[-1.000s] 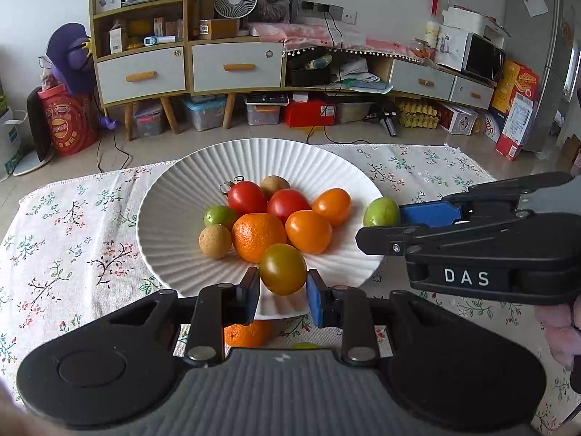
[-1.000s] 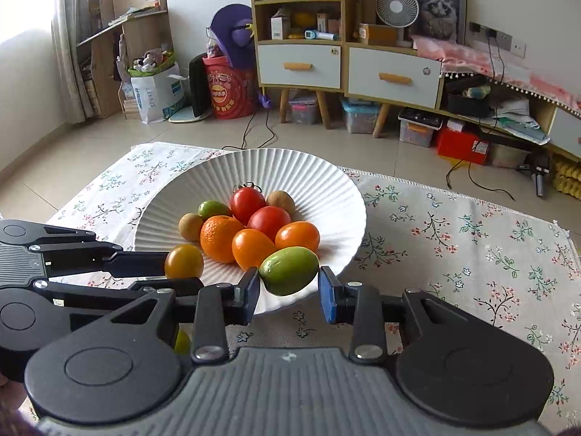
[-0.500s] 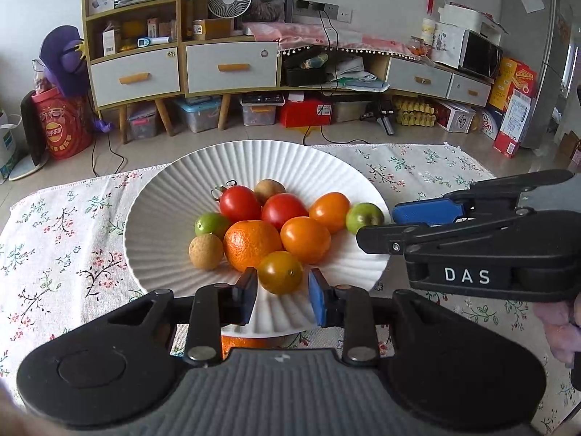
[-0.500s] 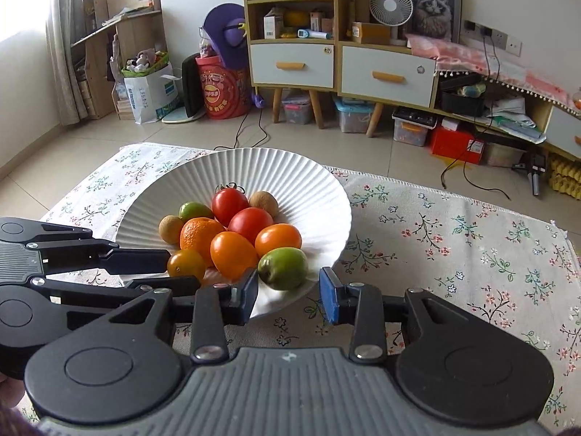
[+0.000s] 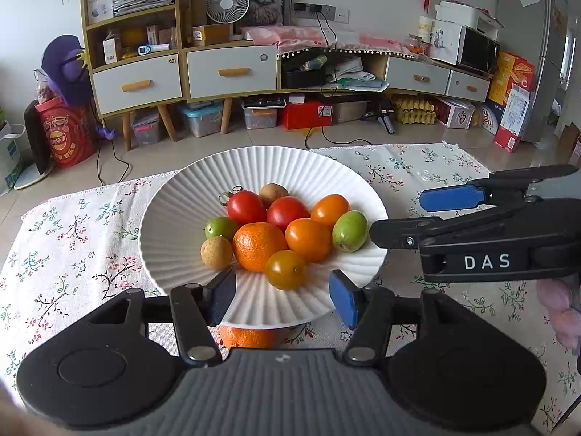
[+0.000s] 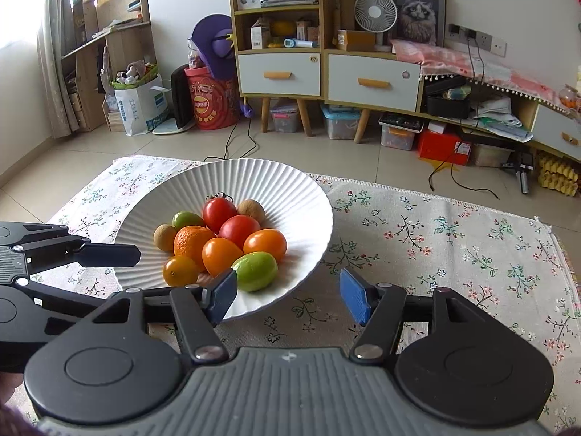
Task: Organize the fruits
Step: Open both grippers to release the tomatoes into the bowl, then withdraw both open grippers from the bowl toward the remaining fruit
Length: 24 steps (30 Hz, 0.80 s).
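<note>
A white ribbed plate (image 5: 174,214) (image 6: 301,196) holds several fruits: red tomatoes, orange tomatoes, a mandarin (image 5: 258,246), longans and green fruits. A yellow-orange tomato (image 5: 285,269) (image 6: 180,271) lies at the plate's near edge, just ahead of my open, empty left gripper (image 5: 282,299). A green fruit (image 5: 350,231) (image 6: 255,271) lies at the plate's right side, just ahead of my open, empty right gripper (image 6: 287,299) (image 5: 406,218). Another orange fruit (image 5: 250,337) lies on the cloth under the plate's near rim, partly hidden.
The plate stands on a floral tablecloth (image 6: 454,239) over a low table. Beyond the table are the tiled floor, a wooden cabinet (image 6: 326,72) with drawers, storage boxes and a red bucket (image 6: 208,103).
Both grippers have opened. The left let go of the yellow-orange tomato and the right let go of the green fruit; both fruits now lie on the plate. Both grippers pulled back slightly.
</note>
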### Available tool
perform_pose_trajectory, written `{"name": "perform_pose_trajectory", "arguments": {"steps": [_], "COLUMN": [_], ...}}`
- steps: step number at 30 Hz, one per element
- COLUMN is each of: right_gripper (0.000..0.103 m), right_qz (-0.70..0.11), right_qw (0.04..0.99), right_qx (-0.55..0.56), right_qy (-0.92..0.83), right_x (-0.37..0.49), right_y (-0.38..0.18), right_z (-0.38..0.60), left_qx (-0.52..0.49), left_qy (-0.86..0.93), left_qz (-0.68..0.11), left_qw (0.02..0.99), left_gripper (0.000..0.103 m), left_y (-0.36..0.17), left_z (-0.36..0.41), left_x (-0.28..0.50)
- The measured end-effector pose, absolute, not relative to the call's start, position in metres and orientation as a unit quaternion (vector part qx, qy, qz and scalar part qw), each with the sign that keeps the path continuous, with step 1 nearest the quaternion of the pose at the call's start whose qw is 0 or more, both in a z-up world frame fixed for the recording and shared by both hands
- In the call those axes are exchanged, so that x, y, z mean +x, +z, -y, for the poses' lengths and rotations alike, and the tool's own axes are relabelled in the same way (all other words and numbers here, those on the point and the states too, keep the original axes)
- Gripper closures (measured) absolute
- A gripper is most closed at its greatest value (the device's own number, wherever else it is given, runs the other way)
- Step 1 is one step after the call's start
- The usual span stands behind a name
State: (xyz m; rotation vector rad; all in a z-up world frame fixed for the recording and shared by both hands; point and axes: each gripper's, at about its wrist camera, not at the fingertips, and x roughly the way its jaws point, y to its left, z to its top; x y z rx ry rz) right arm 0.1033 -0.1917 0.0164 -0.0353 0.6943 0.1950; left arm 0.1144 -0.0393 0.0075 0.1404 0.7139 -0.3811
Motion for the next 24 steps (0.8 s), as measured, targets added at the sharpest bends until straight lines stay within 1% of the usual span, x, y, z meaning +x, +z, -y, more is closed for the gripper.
{"name": "perform_pose_trajectory", "arguments": {"steps": [2,4,7,12,14,18,20,22,24], "right_gripper": [0.041,0.038,0.035,0.029,0.024,0.018,0.014,0.012,0.010], "right_qz": [-0.339,-0.339,-0.341,-0.351,-0.355,-0.355,-0.354,-0.354,-0.356], "right_qw": [0.936,0.936,0.935,0.931,0.929,0.927,0.927,0.927,0.926], "right_qx": [-0.014,-0.012,-0.014,-0.025,-0.030,-0.033,-0.033,-0.036,-0.041], "right_qy": [0.093,0.092,0.094,0.100,0.104,0.115,0.117,0.119,0.119], "right_x": [0.101,0.098,0.094,0.086,0.082,0.073,0.068,0.065,0.060], "right_y": [0.017,0.018,0.018,0.013,0.012,0.013,0.013,0.013,0.011], "right_z": [0.193,0.194,0.194,0.192,0.190,0.190,0.190,0.190,0.189], "left_qx": [0.069,0.068,0.070,0.086,0.087,0.093,0.094,0.097,0.099], "left_qy": [-0.182,-0.182,-0.181,-0.180,-0.177,-0.174,-0.174,-0.171,-0.168], "left_qz": [-0.346,-0.343,-0.343,-0.350,-0.349,-0.353,-0.355,-0.357,-0.362], "left_qw": [0.918,0.919,0.919,0.915,0.916,0.915,0.914,0.913,0.911], "left_gripper": [0.042,0.040,0.034,0.032,0.022,0.021,0.017,0.015,0.010], "left_y": [0.009,0.012,0.014,0.014,0.013,0.012,0.011,0.008,0.005], "left_z": [0.038,0.035,0.030,0.019,0.014,0.004,0.000,-0.005,-0.010], "left_x": [0.113,0.110,0.105,0.098,0.095,0.088,0.086,0.081,0.078]}}
